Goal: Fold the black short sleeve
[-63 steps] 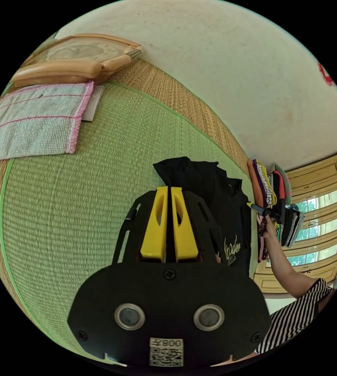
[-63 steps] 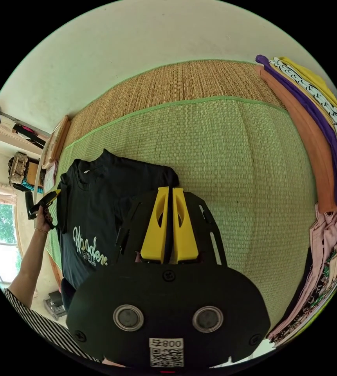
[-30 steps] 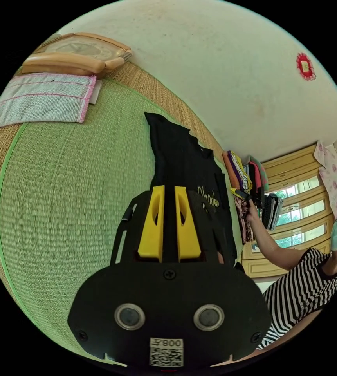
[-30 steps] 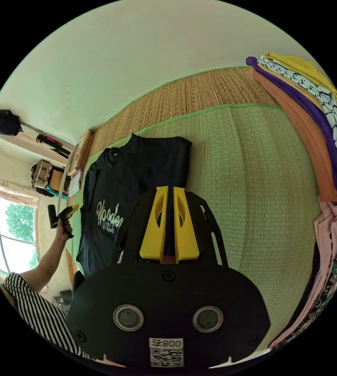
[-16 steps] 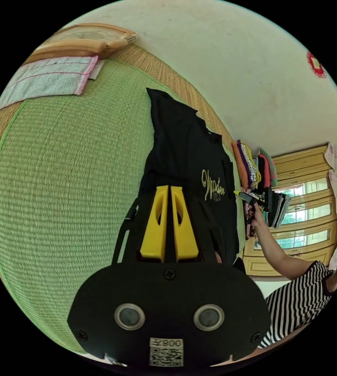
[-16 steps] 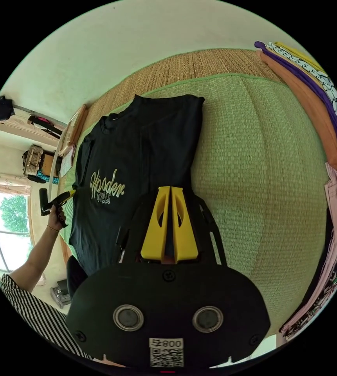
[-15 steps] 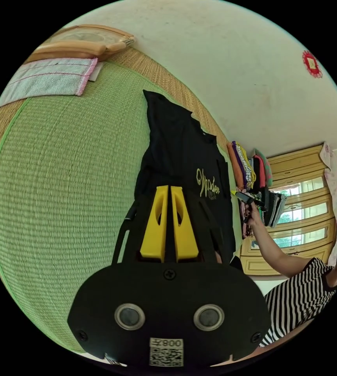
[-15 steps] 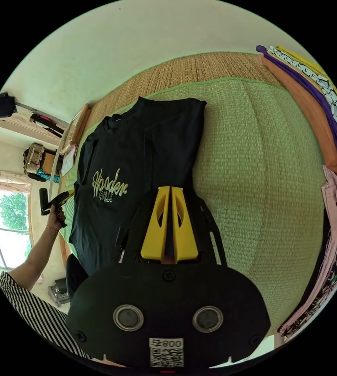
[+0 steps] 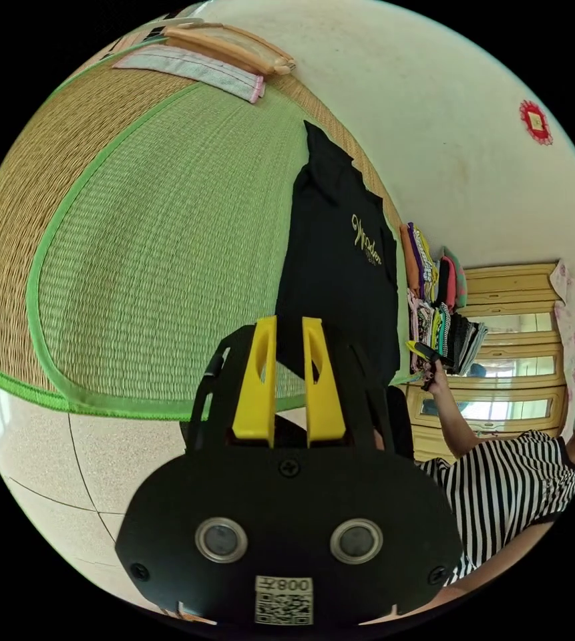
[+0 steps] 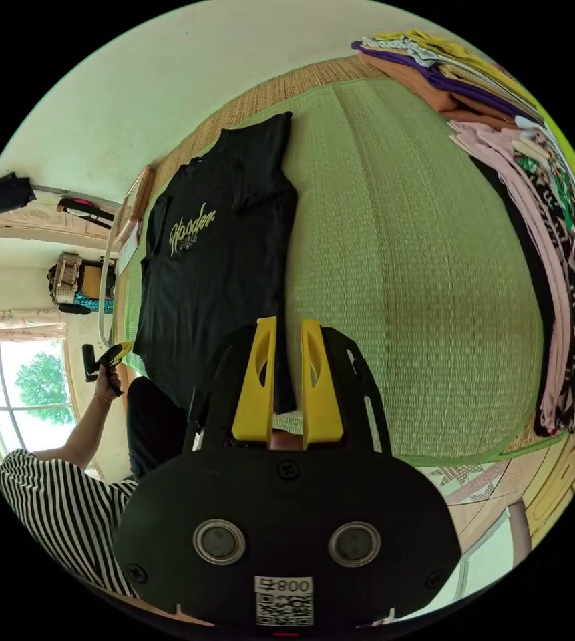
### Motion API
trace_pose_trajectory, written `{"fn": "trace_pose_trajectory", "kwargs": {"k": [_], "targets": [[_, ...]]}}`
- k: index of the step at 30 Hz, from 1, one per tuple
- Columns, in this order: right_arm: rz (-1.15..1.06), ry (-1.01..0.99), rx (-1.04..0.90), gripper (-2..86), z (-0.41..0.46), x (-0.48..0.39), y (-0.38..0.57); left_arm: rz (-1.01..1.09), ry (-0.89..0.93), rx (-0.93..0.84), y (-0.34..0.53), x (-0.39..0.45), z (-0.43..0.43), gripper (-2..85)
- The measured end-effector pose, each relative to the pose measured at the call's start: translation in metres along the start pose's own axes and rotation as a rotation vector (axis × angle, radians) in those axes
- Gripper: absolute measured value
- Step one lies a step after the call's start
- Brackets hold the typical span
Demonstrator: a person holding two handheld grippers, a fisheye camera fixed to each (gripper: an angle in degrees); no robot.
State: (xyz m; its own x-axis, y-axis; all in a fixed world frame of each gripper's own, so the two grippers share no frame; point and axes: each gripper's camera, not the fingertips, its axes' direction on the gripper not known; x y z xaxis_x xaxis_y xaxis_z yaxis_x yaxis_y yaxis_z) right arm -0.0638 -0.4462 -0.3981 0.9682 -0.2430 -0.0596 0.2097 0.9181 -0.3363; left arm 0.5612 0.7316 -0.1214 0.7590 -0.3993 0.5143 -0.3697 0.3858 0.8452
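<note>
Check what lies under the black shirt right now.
The black shirt lies spread face-up on the green woven mat, its printed chest showing. Mat shows all around it; anything between shirt and mat is covered. Both grippers have let go.

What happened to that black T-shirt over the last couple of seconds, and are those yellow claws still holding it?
The black T-shirt went from bunched up to stretched out flat on the green mat, print facing up. The left gripper and right gripper, clamped on its hem before, now stand slightly open at the bottom edge. The stack of folded clothes stayed put.
</note>
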Motion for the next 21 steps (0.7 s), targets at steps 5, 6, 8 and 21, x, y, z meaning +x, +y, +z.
{"fn": "trace_pose_trajectory", "kwargs": {"k": [5,6,8,21], "targets": [[0.038,-0.022,-0.023,7.5,-0.009,0.000,0.055,-0.015,-0.031,-0.002,0.042,0.000,-0.016,7.8],[0.039,-0.016,-0.029,7.7,-0.011,-0.003,0.064,-0.017,-0.051,-0.016,0.049,0.000,-0.017,7.9],[0.034,-0.012,-0.034,8.0,-0.014,-0.008,0.073,-0.020,-0.066,-0.037,0.058,0.000,-0.018,7.9],[-0.033,0.117,-0.075,7.9,-0.039,-0.056,0.103,-0.020,-0.119,-0.017,0.114,0.017,-0.056,7.8]]}}
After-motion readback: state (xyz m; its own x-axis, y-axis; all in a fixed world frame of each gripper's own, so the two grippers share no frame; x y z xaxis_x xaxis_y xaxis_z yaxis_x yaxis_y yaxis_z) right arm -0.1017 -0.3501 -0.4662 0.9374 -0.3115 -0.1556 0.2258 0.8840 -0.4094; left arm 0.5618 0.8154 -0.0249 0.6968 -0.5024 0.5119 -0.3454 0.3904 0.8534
